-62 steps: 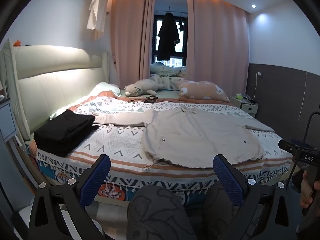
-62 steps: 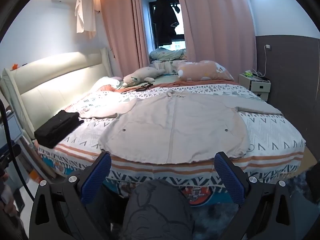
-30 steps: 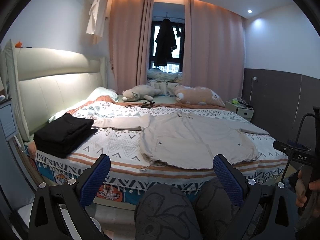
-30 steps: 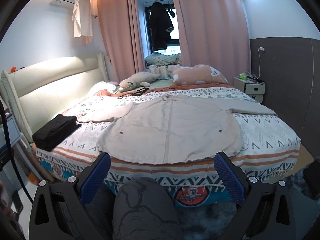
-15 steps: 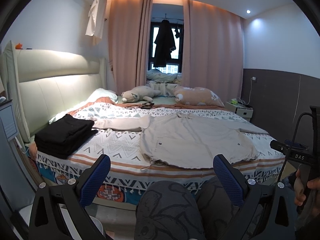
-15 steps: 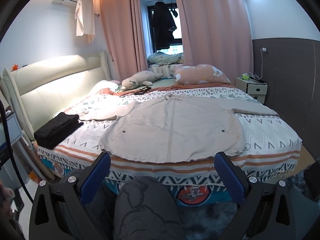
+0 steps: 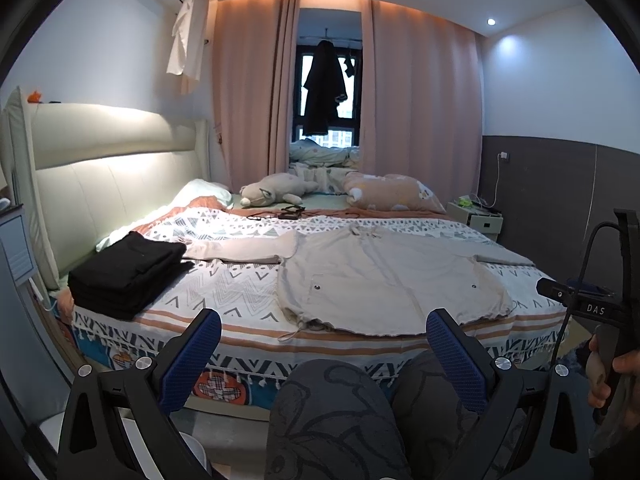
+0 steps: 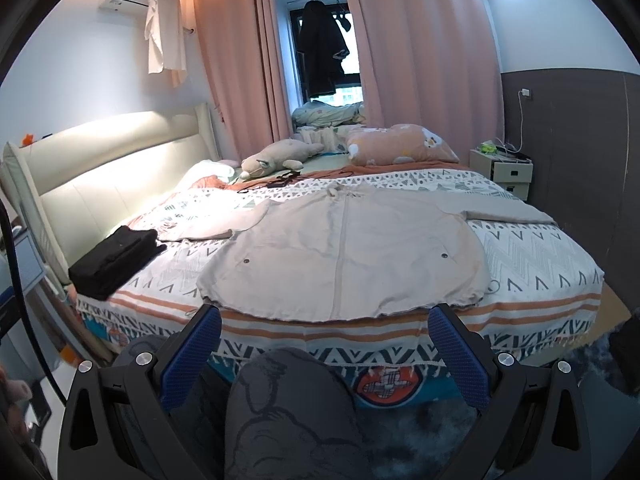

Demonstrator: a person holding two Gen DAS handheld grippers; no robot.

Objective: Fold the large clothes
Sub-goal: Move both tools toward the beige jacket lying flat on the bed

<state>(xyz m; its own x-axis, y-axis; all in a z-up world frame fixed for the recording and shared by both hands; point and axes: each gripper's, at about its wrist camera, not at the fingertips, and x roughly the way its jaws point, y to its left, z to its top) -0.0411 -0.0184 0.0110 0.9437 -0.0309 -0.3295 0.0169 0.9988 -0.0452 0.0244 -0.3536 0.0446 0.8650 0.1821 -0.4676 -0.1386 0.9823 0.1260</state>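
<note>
beige jacket (image 8: 344, 248) flat on bed (image 8: 540, 256), beyond left gripper (image 7: 324, 334) and right gripper (image 8: 325, 322) (both wide open, empty)

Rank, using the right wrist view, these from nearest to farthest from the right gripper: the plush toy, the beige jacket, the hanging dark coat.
From the right gripper:
1. Beige jacket, spread flat on the bed, straight ahead.
2. Plush toy, at the bed's far side, left of centre.
3. Hanging dark coat, at the window.

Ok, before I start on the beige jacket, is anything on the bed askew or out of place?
Little stands out. The beige drawstring jacket lies flat with sleeves spread. Only a tangle of black cords sits loose on the patterned bedspread beyond its collar, clear of the folded black clothes.
</note>
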